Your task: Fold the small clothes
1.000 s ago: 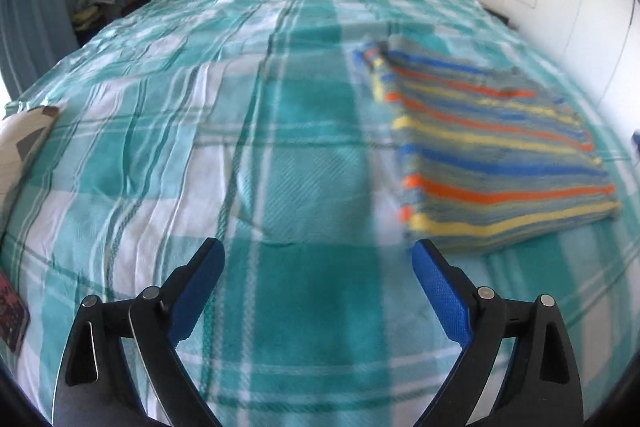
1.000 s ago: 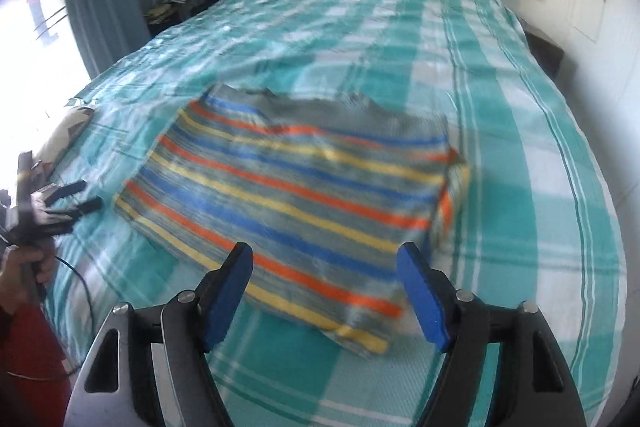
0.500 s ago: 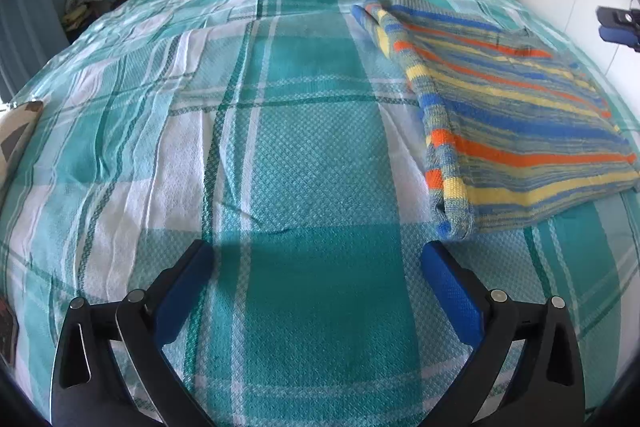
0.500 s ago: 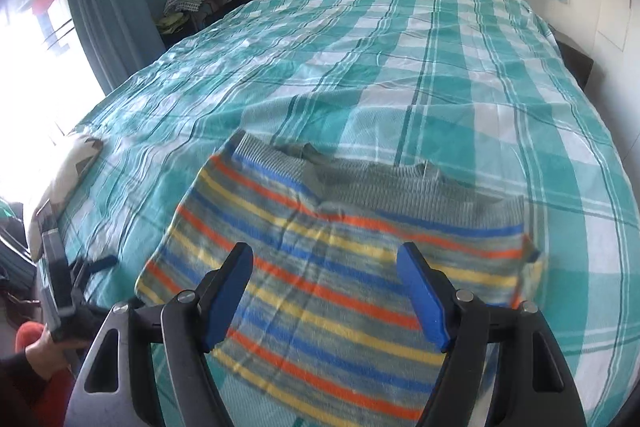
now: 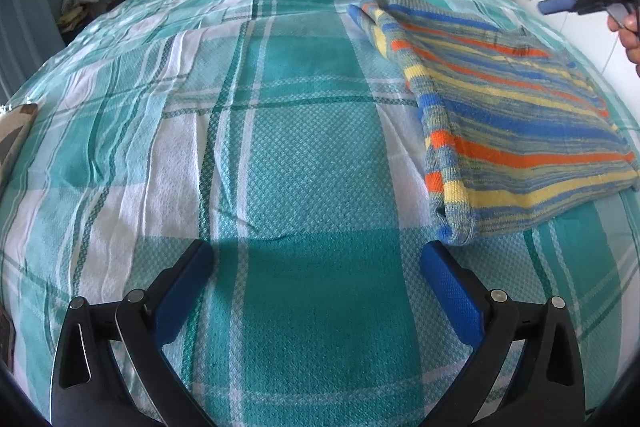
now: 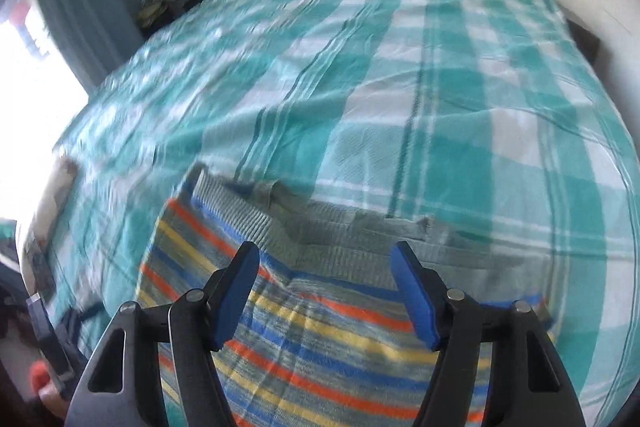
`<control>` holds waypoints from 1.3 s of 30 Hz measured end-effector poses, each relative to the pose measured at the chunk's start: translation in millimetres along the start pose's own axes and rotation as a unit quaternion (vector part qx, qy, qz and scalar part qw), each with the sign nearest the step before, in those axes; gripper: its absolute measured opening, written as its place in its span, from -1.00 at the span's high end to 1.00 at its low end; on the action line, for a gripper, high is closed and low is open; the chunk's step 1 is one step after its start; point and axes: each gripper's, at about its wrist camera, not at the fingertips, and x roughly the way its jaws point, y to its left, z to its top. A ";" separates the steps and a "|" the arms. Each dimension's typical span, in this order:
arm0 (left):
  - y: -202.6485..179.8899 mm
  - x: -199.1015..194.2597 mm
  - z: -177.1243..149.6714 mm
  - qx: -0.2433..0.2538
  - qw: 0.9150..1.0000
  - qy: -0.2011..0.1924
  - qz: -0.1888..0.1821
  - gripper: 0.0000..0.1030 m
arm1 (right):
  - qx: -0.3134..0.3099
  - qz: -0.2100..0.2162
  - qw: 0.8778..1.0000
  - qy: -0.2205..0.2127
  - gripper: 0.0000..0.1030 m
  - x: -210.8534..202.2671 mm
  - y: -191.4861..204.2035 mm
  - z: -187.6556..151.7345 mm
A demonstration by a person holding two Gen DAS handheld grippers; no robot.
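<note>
Bed [image 5: 304,155] under teal plaid cover carries the folded striped sweater [image 5: 516,123] on its right side. Left hand-held gripper [image 5: 316,291] hangs spread wide over bare cover, empty. Right hand-held gripper [image 6: 324,291] hovers above the sweater's grey collar, jaws closing, nothing pinched.
</note>
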 end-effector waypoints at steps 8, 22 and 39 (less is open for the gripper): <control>-1.1 1.0 0.8 0.000 1.000 -0.001 0.000 -0.99 | -0.168 -0.068 0.982 0.053 -0.29 72.4 44.1 12.8; -1.3 2.2 1.2 0.001 1.000 -0.003 0.000 -0.99 | -0.030 -0.081 0.996 -0.003 0.34 69.3 -7.0 19.2; -0.7 0.9 0.0 -0.001 1.000 -0.009 -0.001 -0.99 | 0.114 -0.053 0.991 -0.036 0.23 11.5 -87.8 -55.8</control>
